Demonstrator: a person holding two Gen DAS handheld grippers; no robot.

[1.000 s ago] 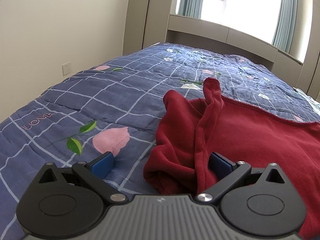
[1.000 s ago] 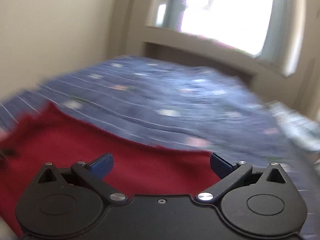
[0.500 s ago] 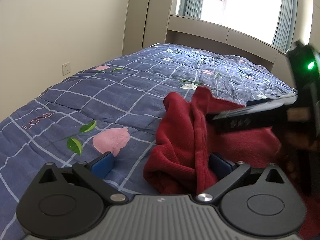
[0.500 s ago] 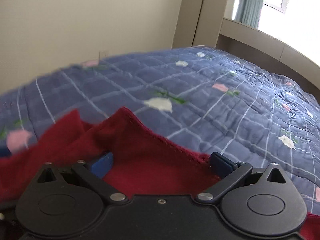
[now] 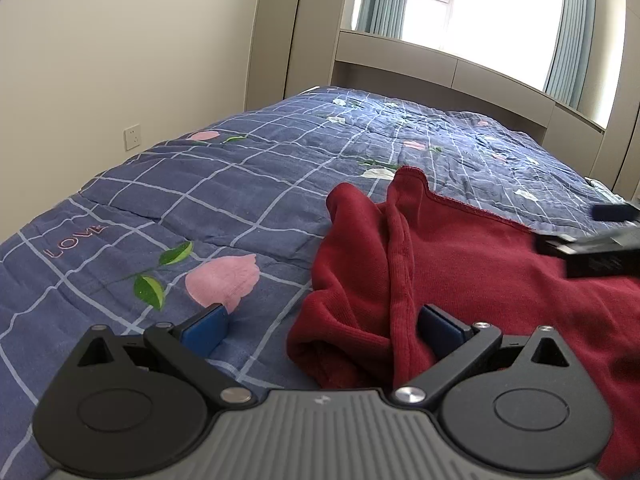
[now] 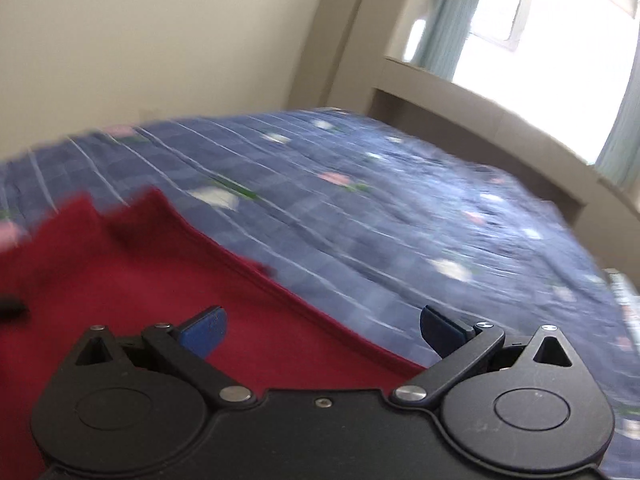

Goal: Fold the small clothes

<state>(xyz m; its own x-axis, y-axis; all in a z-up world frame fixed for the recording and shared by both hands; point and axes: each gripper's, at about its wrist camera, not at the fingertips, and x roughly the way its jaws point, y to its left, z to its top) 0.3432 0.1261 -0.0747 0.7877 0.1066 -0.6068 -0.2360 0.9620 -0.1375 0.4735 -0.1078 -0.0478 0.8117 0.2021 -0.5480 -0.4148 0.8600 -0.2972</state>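
A dark red knit garment point(image 5: 472, 264) lies on the blue checked quilt point(image 5: 224, 184), bunched into folds at its left end. My left gripper point(image 5: 322, 330) is open low over the bed, its right finger against the bunched cloth and its left finger over bare quilt. In the left wrist view the right gripper point(image 5: 600, 240) shows at the right edge above the garment. In the blurred right wrist view the right gripper point(image 6: 322, 330) is open above the garment's point(image 6: 120, 280) hemmed edge, nothing between its fingers.
The quilt point(image 6: 400, 208) with pink and white flowers covers the whole bed. A beige wall with a socket point(image 5: 132, 136) runs along the left. A tall cabinet point(image 5: 276, 32), a headboard shelf point(image 5: 440, 68) and a bright curtained window stand at the far end.
The right gripper swung left across the garment, then back to the right; its view is blurred by motion. The left gripper and the bunched cloth have hardly moved.
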